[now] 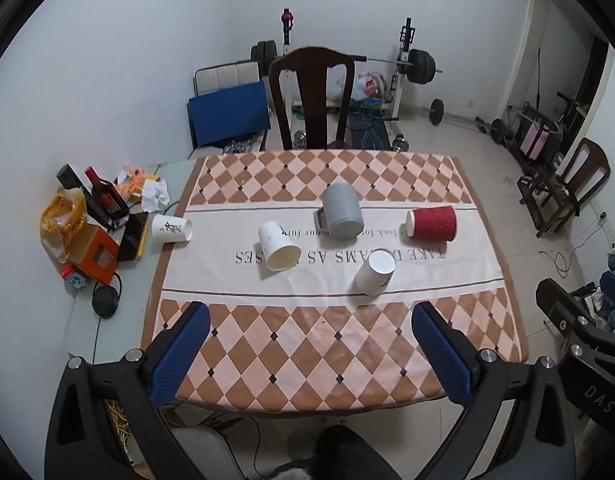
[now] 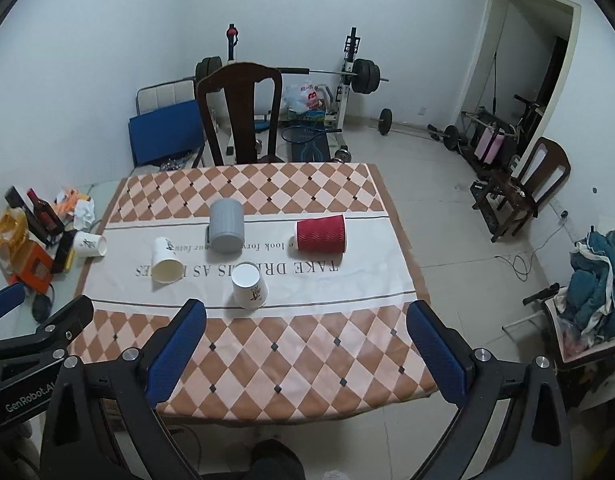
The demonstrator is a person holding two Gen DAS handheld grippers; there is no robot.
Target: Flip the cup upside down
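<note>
Several cups are on the checkered tablecloth (image 1: 307, 344). A white paper cup (image 1: 374, 273) (image 2: 249, 286) stands upside down near the middle. Another white paper cup (image 1: 278, 245) (image 2: 167, 260) lies on its side, mouth toward me. A grey mug (image 1: 341, 211) (image 2: 226, 226) stands upside down. A red ribbed cup (image 1: 432, 225) (image 2: 321, 234) lies on its side. A third white cup (image 1: 171, 229) (image 2: 89, 245) lies at the cloth's left edge. My left gripper (image 1: 307, 352) and right gripper (image 2: 307, 344) are both open and empty, held above the near table edge.
Clutter sits on the table's left side: a dark bottle (image 1: 103, 196), an orange box (image 1: 93, 256), a yellow bag (image 1: 59, 216). A dark wooden chair (image 1: 311, 96) stands behind the table. Weights and a bench rack (image 1: 407, 64) are at the back wall.
</note>
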